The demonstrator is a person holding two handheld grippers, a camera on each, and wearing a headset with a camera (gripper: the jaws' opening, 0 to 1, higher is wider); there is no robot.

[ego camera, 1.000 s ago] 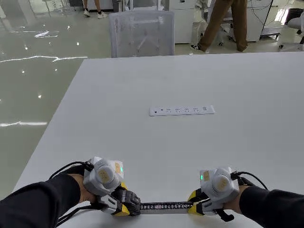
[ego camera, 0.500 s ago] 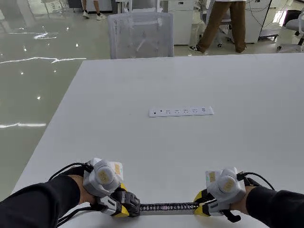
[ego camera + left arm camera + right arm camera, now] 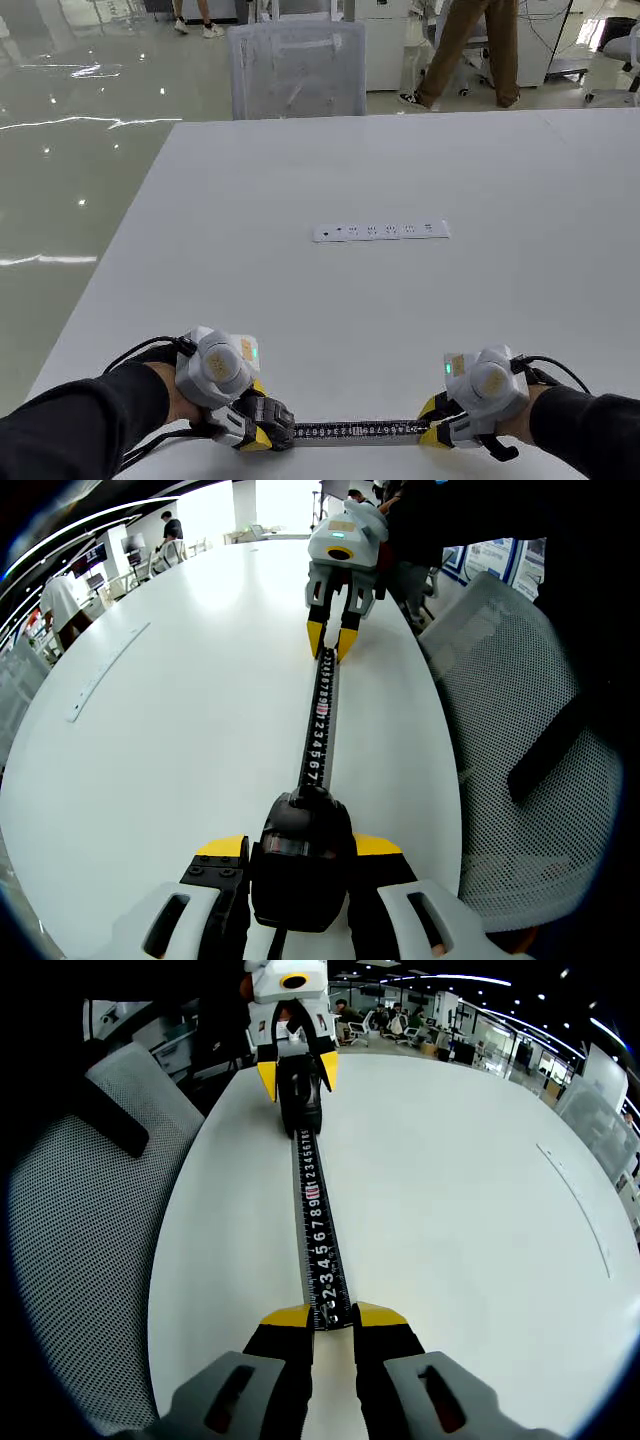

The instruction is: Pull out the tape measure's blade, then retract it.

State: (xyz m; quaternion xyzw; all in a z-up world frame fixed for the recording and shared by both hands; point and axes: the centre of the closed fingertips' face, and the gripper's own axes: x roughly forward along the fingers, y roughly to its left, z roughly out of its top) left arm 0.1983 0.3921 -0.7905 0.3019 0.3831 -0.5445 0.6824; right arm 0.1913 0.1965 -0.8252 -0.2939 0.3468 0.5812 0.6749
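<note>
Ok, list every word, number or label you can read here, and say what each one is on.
"2 3 4 5 6 7 8 9": black digits running along the blade in the right gripper view; the red mark after them is too blurred to read.
Tape measure case: no legible label.
Power strip: markings too small to read.
Wall posters: blurred, unreadable.

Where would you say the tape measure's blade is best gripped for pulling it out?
At its free end, approached head-on opposite the case: the blade is a thin, narrow, flat strip, so the right gripper pinches across its width there.
</note>
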